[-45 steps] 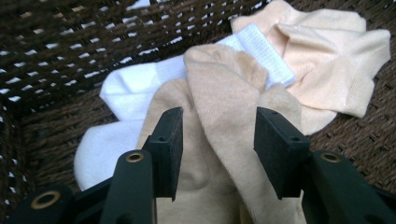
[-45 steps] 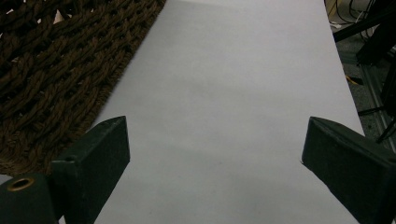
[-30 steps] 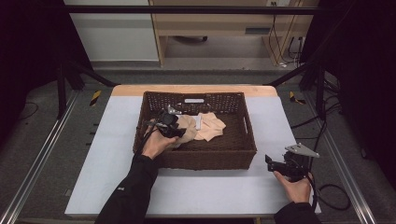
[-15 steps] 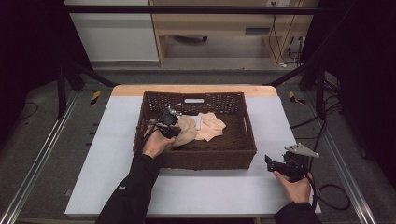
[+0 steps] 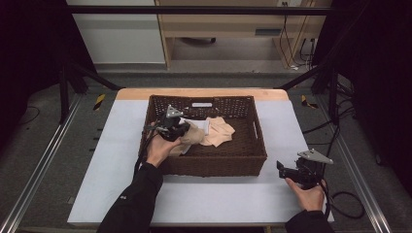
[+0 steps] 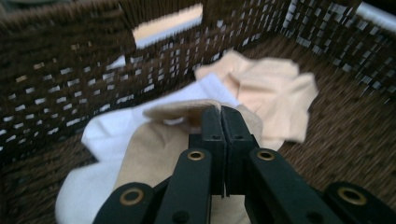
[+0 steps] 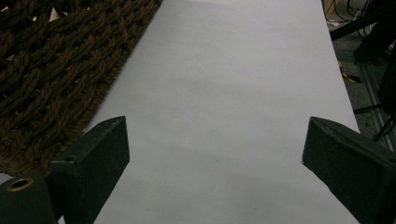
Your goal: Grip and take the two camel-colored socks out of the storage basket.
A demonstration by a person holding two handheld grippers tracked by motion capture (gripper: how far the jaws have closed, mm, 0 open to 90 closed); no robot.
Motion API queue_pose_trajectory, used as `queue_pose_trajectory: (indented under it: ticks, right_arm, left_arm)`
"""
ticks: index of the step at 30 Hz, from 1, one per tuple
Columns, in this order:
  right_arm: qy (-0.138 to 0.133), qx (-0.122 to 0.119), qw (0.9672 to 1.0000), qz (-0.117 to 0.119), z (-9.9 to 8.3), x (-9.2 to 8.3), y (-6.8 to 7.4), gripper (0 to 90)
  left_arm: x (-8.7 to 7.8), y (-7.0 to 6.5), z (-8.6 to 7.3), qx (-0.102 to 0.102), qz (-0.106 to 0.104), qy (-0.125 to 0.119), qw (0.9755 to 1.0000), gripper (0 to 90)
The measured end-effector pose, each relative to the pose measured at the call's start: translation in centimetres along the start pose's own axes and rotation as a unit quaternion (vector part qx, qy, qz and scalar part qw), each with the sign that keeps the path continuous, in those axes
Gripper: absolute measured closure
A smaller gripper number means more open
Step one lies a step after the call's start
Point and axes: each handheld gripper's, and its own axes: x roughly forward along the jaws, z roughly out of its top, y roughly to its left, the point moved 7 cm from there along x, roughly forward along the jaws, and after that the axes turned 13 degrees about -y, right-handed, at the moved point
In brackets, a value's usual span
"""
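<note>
Left gripper (image 6: 223, 122) fingers, just closed, are pinching the tan cloth (image 6: 159, 149) fold in the basket (image 5: 243, 160); lifting slowly should keep the white cloth (image 6: 107, 135) beneath from following.

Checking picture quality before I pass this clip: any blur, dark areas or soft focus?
High view: table evenly lit, surroundings dark. Left gripper view: basket weave smeared, jaws sharp, tan cloth soft. Right gripper view: jaws near the lens slightly soft, white surface clear.
</note>
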Motion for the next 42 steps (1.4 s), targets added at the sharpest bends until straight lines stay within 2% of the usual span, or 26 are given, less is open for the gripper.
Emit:
queue_pose_trajectory:
  ticks: [3, 7, 11, 14, 15, 16, 17, 21, 23, 24, 27, 29, 36, 39, 42]
  right_arm:
    - [0.002, -0.002, 1.0, -0.001, -0.1, 0.1, 0.0, 7.6]
    - [0.002, 0.0, 1.0, 0.0, 0.0, 0.0, 0.0, 7.7]
    - [-0.001, 0.0, 1.0, -0.002, 0.0, -0.1, -0.1, 7.7]
    - [-0.002, 0.001, 1.0, -0.002, 0.1, -0.1, -0.1, 7.7]
    - [-0.003, 0.0, 1.0, -0.002, 0.1, -0.1, -0.1, 7.7]
    - [-0.003, 0.0, 1.0, -0.002, 0.1, -0.1, -0.1, 7.7]
    - [-0.003, 0.003, 1.0, -0.002, 0.1, -0.1, -0.1, 7.7]
    - [-0.003, 0.002, 1.0, -0.001, 0.1, -0.1, -0.2, 7.6]
    - [-0.005, 0.003, 1.0, -0.002, 0.2, -0.2, -0.2, 7.6]
    - [-0.005, 0.003, 1.0, -0.002, 0.2, -0.2, -0.2, 7.6]
    - [-0.003, -0.001, 1.0, -0.003, 0.1, -0.2, -0.2, 7.6]
    - [-0.003, -0.001, 1.0, -0.003, 0.1, -0.3, -0.2, 7.6]
    - [-0.008, 0.002, 1.0, -0.005, 0.3, -0.4, -0.3, 7.4]
    - [-0.008, 0.002, 1.0, -0.003, 0.3, -0.6, -0.3, 7.4]
    - [-0.009, 0.002, 0.9999, -0.004, 0.3, -0.7, -0.3, 7.3]
  left_arm:
    - [-0.4, 0.0, 0.9, -0.006, 0.001, -0.031, 0.9995, 88.6]
    - [-1.3, -0.5, 2.7, 0.005, 0.001, -0.07, 0.9975, 88.6]
    - [-2.2, -0.8, 3.8, 0.016, 0.004, -0.083, 0.9964, 88.7]
    - [-3.4, -1.3, 5.3, 0.017, 0.003, -0.112, 0.9936, 88.6]
    - [-4.2, -1.5, 6.2, 0.012, 0.0, -0.13, 0.9914, 88.6]
    - [-4.2, -1.5, 6.2, 0.012, 0.0, -0.13, 0.9914, 88.6]
    - [-4.9, -1.7, 6.8, 0.013, 0.0, -0.142, 0.9897, 88.7]
    - [-6.1, -2.0, 7.5, 0.017, 0.001, -0.151, 0.9884, 88.6]
    - [-7.0, -2.3, 8.0, 0.016, -0.001, -0.164, 0.9863, 88.6]
    - [-7.0, -2.3, 8.0, 0.016, -0.001, -0.164, 0.9863, 88.6]
    - [-8.0, -2.8, 8.4, 0.012, -0.01, -0.173, 0.9847, 88.6]
    - [-8.9, -3.4, 8.9, 0.011, -0.017, -0.184, 0.9826, 88.7]
    - [-10.8, -4.6, 9.1, 0.023, -0.026, -0.192, 0.9808, 88.6]
    - [-12.1, -5.5, 9.1, 0.03, -0.035, -0.199, 0.9789, 88.6]
    - [-12.7, -6.0, 8.9, 0.032, -0.043, -0.202, 0.9779, 88.6]
